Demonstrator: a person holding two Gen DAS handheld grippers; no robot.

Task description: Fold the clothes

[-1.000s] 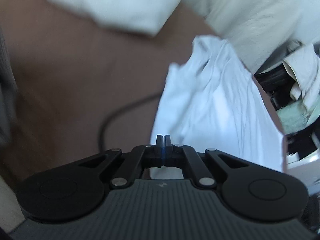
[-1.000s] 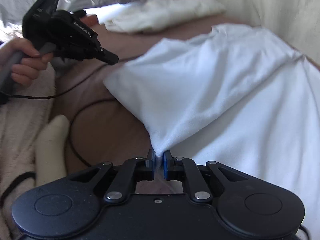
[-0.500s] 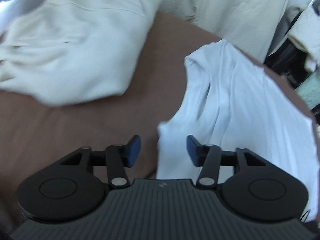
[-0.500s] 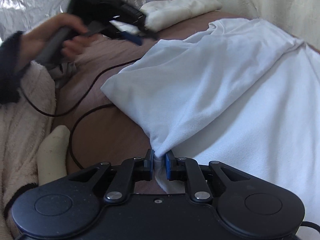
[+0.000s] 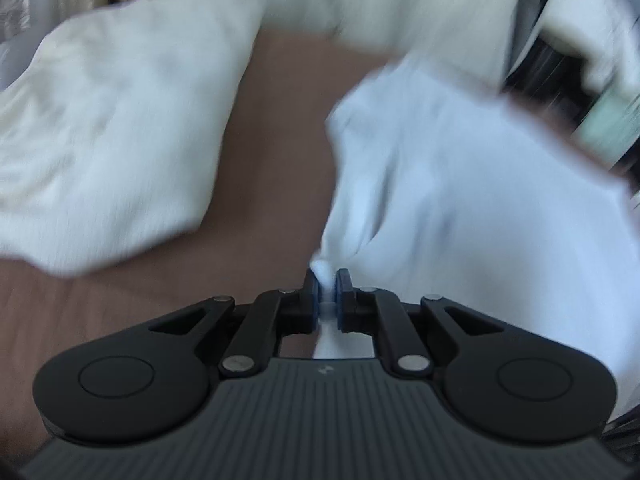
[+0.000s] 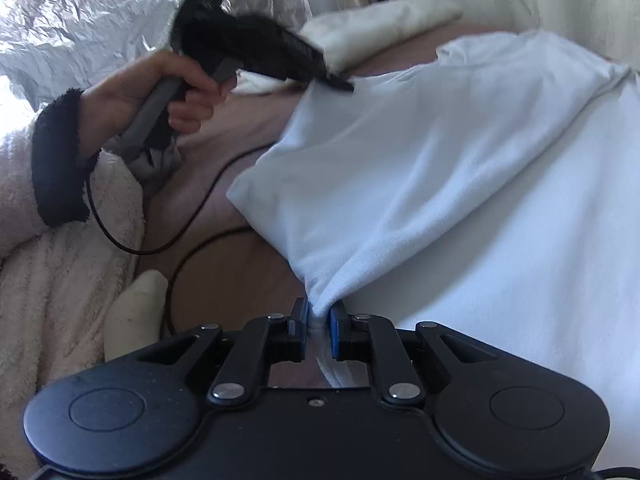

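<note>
The left gripper (image 5: pixel 328 280), seen spread apart and empty half a second earlier, is now closing, and a pinch of the white garment (image 5: pixel 480 208) is pressed between its blue pads (image 5: pixel 314 296); its view is heavily blurred. In the right wrist view the left gripper (image 6: pixel 340 85) is found at the garment's far edge, held in the person's hand (image 6: pixel 160 92), where earlier it was raised clear of the cloth. The right gripper (image 6: pixel 318 316) is clamped, as before, on a bunched near corner of the white garment (image 6: pixel 460 184), which is stretched between the two tools and draped over the brown bed cover (image 5: pixel 276 140). A cream garment (image 5: pixel 112 120) is laid to the left on the same cover, and a black cable (image 6: pixel 192 220) is looped across it. A fluffy cream sleeve with a dark cuff (image 6: pixel 56 156) is seen at the left, crinkled silver sheeting (image 6: pixel 80 12) behind.
</note>
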